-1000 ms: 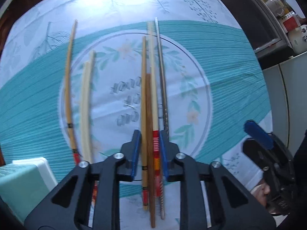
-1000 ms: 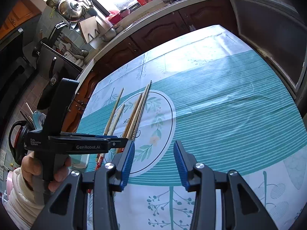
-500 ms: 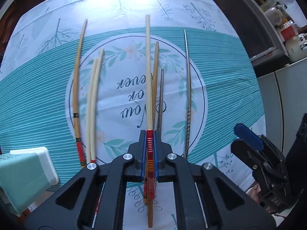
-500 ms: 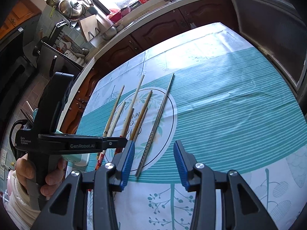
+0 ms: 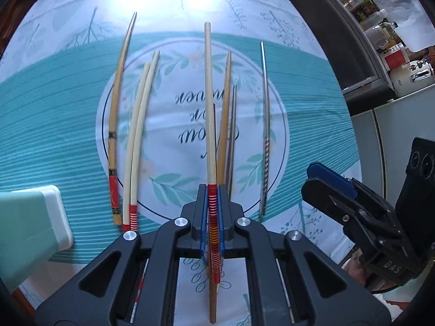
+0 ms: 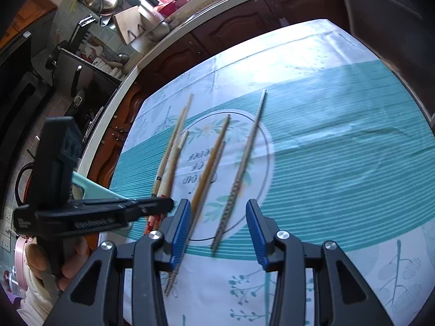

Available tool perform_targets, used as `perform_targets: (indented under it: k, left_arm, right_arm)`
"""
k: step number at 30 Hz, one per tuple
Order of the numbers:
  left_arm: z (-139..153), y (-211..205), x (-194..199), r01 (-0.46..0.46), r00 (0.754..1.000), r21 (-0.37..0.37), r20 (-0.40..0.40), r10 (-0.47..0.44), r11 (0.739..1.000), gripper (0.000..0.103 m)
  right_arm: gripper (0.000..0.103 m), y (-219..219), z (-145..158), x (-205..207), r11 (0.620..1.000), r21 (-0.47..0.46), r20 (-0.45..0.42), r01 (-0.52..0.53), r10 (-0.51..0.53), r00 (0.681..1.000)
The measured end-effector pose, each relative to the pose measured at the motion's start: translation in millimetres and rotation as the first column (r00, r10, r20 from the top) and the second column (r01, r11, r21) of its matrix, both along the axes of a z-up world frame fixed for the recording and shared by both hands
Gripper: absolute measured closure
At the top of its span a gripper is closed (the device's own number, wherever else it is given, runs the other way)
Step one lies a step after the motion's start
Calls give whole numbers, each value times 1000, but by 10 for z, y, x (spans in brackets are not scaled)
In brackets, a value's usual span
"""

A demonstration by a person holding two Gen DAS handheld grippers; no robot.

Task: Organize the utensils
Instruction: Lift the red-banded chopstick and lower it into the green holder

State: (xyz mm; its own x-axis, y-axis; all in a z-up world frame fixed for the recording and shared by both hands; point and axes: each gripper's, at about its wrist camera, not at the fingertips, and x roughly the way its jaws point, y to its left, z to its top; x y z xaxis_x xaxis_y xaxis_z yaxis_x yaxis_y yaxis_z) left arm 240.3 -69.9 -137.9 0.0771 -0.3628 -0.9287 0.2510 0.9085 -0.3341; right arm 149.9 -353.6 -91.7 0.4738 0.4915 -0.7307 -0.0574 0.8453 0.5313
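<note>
Left wrist: mint box beside chopsticks

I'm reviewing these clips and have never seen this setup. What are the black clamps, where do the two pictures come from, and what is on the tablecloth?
There is no robot: a person holds a hand-operated two-finger gripper in each hand, each with a fisheye camera looking along its fingers. The left wrist view shows the left gripper shut on a pale chopstick with a red striped end. The right wrist view shows the right gripper open and empty, with the person's hand holding the other tool. On the teal and white tablecloth lie more chopsticks: pale bamboo ones, a brown one and a metal one with a twisted grip. A mint-green container sits at the left.
</note>
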Motion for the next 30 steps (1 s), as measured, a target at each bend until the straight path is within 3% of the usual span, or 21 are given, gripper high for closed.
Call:
perform_targets:
  k: [4, 10, 12, 15, 17, 19, 21, 22, 30]
  left_arm:
    - [-55, 71, -39, -12, 1000, -16, -15, 11, 1000, 99]
    - [-7, 188, -133, -10, 1000, -23, 25, 11, 1000, 99]
    - [107, 219, -213, 1, 998, -46, 70, 3, 999, 99]
    - [395, 259, -421, 15, 975, -60, 223, -1, 998, 99]
    - [614, 374, -595, 21, 940, -61, 341, 1, 998, 99]
    - [828, 466, -810, 22, 877, -66, 481, 13, 998, 99]
    - [981, 545, -994, 16, 820, -62, 572, 23, 998, 99]
    - [1063, 602, -1131, 5, 779, -58, 626, 33, 998, 99]
    - [1686, 1175, -1859, -140, 530, -72, 837, 136, 988, 99]
  right_arm:
    - [61, 112, -24, 30, 1000, 1, -22, -20, 20, 1000]
    - [61, 277, -87, 39, 999, -4, -53, -47, 47, 997]
    - [61, 311, -100, 53, 998, 6, -66, -56, 56, 996]
    - [61, 365, -103, 56, 998, 15, -73, -67, 68, 995]
    - [61, 395, -87, 48, 998, 9, -68, -69, 70, 995]
    - [61, 428, -58, 43, 997, 12, -60, -73, 74, 995]
    - [61, 439, -35, 23, 997, 13, -49, -75, 76, 996]
    - [61, 448, -15, 6, 997, 12, -41, -75, 76, 996]
    - [61, 631, 179, -103, 993, 0, 15, -118, 118, 993]
